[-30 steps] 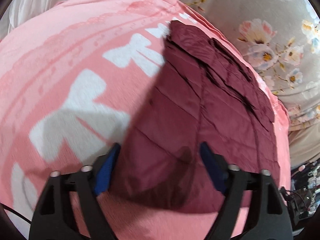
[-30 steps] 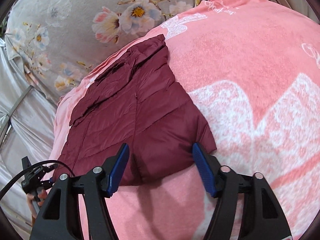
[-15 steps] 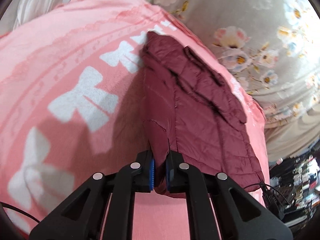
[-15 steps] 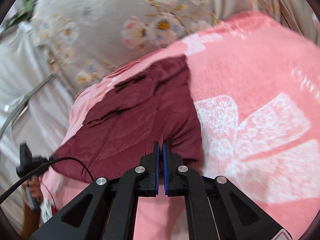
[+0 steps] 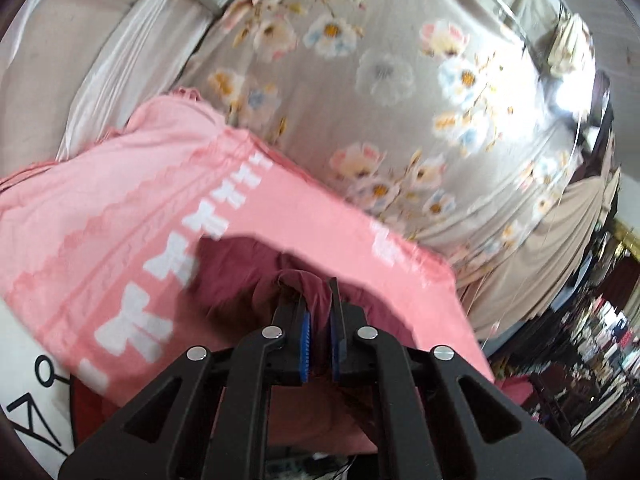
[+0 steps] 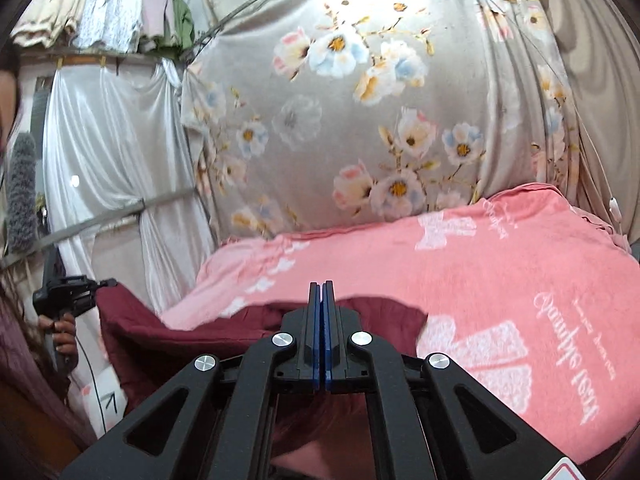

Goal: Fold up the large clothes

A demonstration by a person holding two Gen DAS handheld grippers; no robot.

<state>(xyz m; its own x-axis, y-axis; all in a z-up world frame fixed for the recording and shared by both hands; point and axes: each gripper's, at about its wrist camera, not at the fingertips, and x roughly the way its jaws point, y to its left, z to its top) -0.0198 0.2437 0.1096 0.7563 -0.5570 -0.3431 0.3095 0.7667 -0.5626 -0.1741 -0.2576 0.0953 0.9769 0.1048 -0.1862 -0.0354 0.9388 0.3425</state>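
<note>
A dark red quilted jacket (image 5: 240, 276) hangs lifted over the pink blanket (image 5: 120, 208). My left gripper (image 5: 318, 304) is shut on a bunched edge of the jacket. My right gripper (image 6: 322, 300) is shut on another edge of the jacket (image 6: 168, 336), which stretches leftward to the left gripper (image 6: 70, 286) seen at the far left of the right wrist view, held in a hand. Most of the jacket is hidden below the gripper bodies.
The pink blanket (image 6: 500, 280) with white bow prints covers the bed. A grey floral curtain (image 6: 360, 100) hangs behind it, and white drapes (image 6: 112, 152) at the left. Cluttered shelves (image 5: 600, 340) stand at the right of the left wrist view.
Both grippers closed on the jacket's near edge and have raised it off the blanket. The views have tilted up toward the curtain.
</note>
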